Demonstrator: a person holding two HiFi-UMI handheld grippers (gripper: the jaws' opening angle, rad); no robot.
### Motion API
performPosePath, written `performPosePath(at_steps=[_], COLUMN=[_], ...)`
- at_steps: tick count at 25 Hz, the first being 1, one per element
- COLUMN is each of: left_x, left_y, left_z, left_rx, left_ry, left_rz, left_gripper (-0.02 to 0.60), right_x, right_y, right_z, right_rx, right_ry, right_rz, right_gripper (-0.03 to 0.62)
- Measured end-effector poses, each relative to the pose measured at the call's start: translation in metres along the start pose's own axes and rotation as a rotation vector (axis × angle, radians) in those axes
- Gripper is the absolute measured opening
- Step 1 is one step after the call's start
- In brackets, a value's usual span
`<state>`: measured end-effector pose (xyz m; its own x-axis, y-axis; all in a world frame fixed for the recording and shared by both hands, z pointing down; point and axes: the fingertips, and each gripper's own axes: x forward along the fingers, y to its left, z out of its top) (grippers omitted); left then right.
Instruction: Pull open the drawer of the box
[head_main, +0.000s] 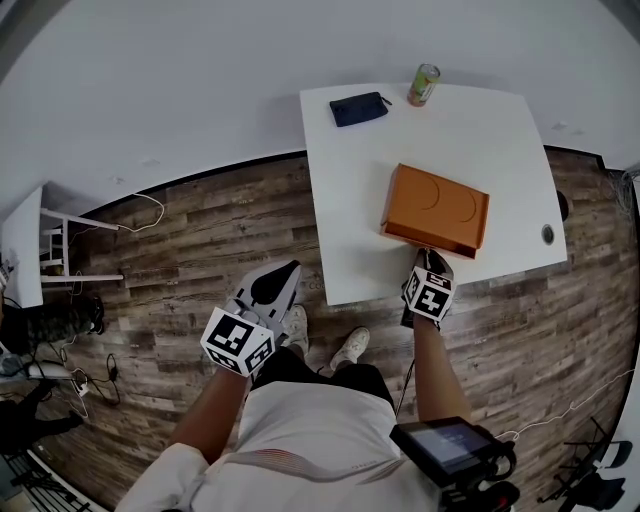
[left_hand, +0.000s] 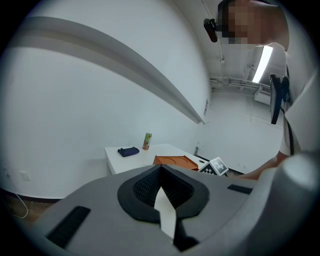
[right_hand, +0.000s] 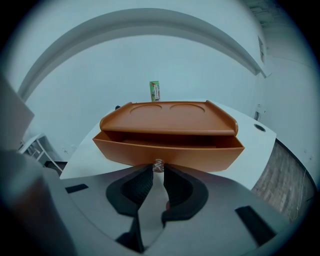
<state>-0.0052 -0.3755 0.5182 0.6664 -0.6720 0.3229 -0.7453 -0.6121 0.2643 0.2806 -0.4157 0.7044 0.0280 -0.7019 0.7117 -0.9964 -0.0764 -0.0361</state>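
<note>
An orange box (head_main: 435, 208) with two round recesses in its top (right_hand: 167, 117) lies on the white table (head_main: 480, 130). Its drawer (right_hand: 167, 152) stands pulled out a little, showing a dark gap under the lid. My right gripper (head_main: 426, 258) is at the box's near side, shut on the small knob (right_hand: 158, 165) at the middle of the drawer front; in the right gripper view the right gripper (right_hand: 158, 171) has its tips pinching that knob. My left gripper (head_main: 288, 272) hangs over the floor left of the table, shut and empty. The left gripper (left_hand: 160, 169) has its jaws meeting at the tips.
A green drink can (head_main: 424, 84) and a dark pouch (head_main: 358, 108) sit at the table's far edge. A round cable hole (head_main: 547, 234) is near the right edge. Wooden floor, cables and a white stand (head_main: 40, 250) lie to the left.
</note>
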Motion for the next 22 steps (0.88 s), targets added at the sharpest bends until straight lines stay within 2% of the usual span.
performPosePath(at_steps=[22], left_x=[-0.008], left_y=[-0.028], left_z=[-0.001], left_rx=[0.016], left_ry=[-0.006], left_rz=[-0.039], left_gripper=[0.011], right_x=[-0.055], right_y=[0.013], right_z=[-0.061], right_rx=[-0.018], right_ry=[0.039], right_rz=[0.030], right_gripper=[0.072])
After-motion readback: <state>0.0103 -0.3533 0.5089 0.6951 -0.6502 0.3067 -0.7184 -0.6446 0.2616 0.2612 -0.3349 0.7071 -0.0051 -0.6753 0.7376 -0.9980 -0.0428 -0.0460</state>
